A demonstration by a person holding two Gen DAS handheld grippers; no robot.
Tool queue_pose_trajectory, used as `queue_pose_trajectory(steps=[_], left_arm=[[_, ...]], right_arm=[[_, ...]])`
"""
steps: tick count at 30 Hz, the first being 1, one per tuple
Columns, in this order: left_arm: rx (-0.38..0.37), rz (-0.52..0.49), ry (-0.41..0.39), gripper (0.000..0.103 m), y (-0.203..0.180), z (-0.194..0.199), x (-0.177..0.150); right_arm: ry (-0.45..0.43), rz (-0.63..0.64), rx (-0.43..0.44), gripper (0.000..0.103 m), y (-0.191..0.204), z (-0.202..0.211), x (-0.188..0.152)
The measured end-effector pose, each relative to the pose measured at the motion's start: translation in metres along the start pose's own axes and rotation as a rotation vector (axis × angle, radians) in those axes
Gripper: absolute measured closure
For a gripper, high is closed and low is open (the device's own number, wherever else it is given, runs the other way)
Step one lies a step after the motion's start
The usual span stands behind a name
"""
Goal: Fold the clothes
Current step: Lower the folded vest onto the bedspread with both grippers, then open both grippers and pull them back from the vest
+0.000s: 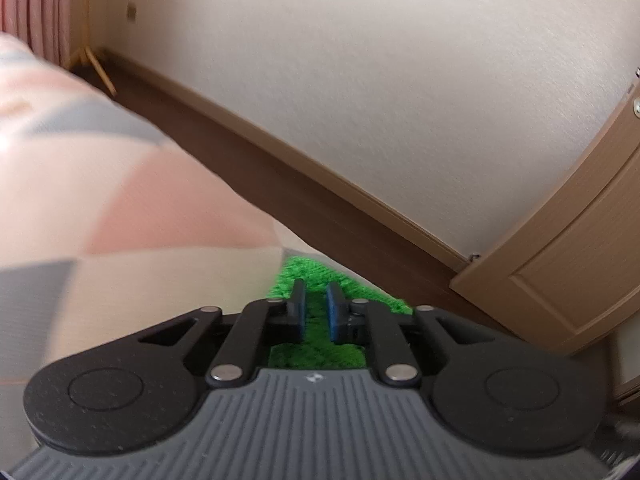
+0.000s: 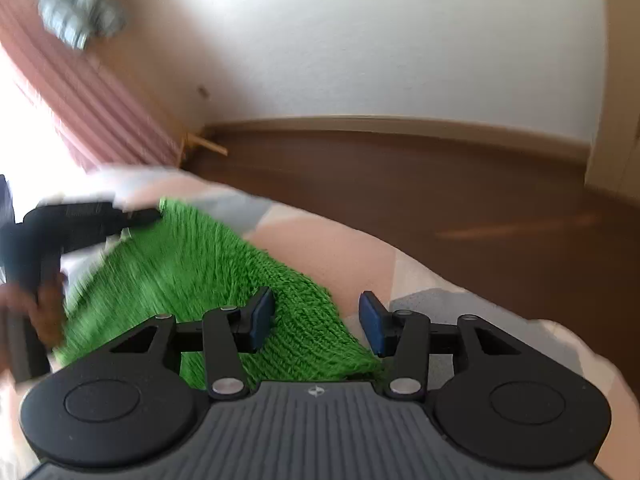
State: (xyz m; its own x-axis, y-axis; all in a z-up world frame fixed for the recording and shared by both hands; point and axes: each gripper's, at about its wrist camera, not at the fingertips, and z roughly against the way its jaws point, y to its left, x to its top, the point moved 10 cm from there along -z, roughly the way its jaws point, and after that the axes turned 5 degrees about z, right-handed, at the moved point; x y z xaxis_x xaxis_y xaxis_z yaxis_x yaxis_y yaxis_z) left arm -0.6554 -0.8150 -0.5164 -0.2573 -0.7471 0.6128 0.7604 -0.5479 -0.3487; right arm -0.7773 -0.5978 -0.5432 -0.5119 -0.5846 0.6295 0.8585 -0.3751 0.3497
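Plainly one green knit (image 2: pixel 192 264); two grippers (image 2: pixel 316 320).

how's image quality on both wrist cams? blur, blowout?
Left wrist: patterned bedding smeared by motion blur, small glare spot at far left; wall and door fairly sharp. Right wrist: window side blown out white beside the curtain; other gripper and green knit streaked; near jaws crisp. Fisheye bends the baseboard in both.

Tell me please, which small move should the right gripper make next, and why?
Probably close the right gripper on the green knitted garment. Its jaws stand wide open with a knit edge lying between them, while the left gripper has its jaws nearly together over the same green knit, so the garment seems held at one end only.
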Motion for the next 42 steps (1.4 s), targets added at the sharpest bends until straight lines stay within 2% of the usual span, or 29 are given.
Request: queue_pose_trajectory(steps=[3, 5, 8, 10, 14, 16, 19, 21, 29, 31, 34, 35, 37, 39, 42], left_arm=[[0.037, -0.063, -0.036, 0.093, 0.002, 0.047, -0.01], [0.07, -0.086, -0.039, 0.093, 0.008, 0.076, -0.026], [0.103, -0.081, -0.038, 0.093, 0.017, 0.105, -0.053], [0.128, -0.085, -0.025, 0.093, 0.024, 0.106, -0.069], [0.177, -0.08, -0.017, 0.092, 0.034, 0.093, -0.087], [0.196, -0.063, -0.022, 0.093, 0.036, 0.091, -0.085], [0.209, -0.049, -0.016, 0.091, 0.03, 0.11, -0.086], [0.237, -0.055, 0.005, 0.082, 0.022, 0.126, -0.092], [0.253, -0.025, 0.098, 0.068, 0.002, 0.204, -0.15], [0.269, -0.034, 0.113, 0.061, -0.001, 0.23, -0.162], [0.291, -0.057, 0.125, 0.055, -0.01, 0.277, -0.175], [0.299, -0.069, 0.119, 0.051, -0.014, 0.295, -0.178], [0.309, -0.092, 0.095, 0.037, -0.022, 0.33, -0.18], [0.31, -0.108, 0.077, 0.032, -0.03, 0.364, -0.181], [0.312, -0.126, 0.054, 0.025, -0.042, 0.413, -0.183]], right_arm=[[-0.077, 0.116, -0.024, 0.058, 0.021, 0.03, 0.003], [-0.114, 0.189, 0.005, 0.058, 0.031, 0.056, -0.006], [-0.134, 0.301, 0.052, 0.058, 0.064, 0.075, -0.029], [-0.12, 0.381, 0.054, 0.058, 0.079, 0.078, -0.05], [-0.033, 0.49, 0.018, 0.058, 0.08, 0.058, -0.089], [-0.028, 0.471, 0.013, 0.058, 0.08, 0.063, -0.083], [-0.04, 0.399, 0.011, 0.058, 0.079, 0.09, -0.081], [-0.038, 0.352, 0.006, 0.058, 0.082, 0.107, -0.085], [-0.012, 0.16, -0.038, 0.057, 0.102, 0.155, -0.119], [-0.018, 0.119, -0.045, 0.052, 0.113, 0.178, -0.126], [-0.028, 0.092, -0.057, 0.039, 0.132, 0.216, -0.133], [-0.031, 0.094, -0.062, 0.035, 0.141, 0.226, -0.135], [-0.036, 0.102, -0.069, 0.031, 0.157, 0.253, -0.137], [-0.036, 0.11, -0.075, 0.021, 0.173, 0.28, -0.137], [-0.028, 0.127, -0.082, 0.012, 0.194, 0.32, -0.144]])
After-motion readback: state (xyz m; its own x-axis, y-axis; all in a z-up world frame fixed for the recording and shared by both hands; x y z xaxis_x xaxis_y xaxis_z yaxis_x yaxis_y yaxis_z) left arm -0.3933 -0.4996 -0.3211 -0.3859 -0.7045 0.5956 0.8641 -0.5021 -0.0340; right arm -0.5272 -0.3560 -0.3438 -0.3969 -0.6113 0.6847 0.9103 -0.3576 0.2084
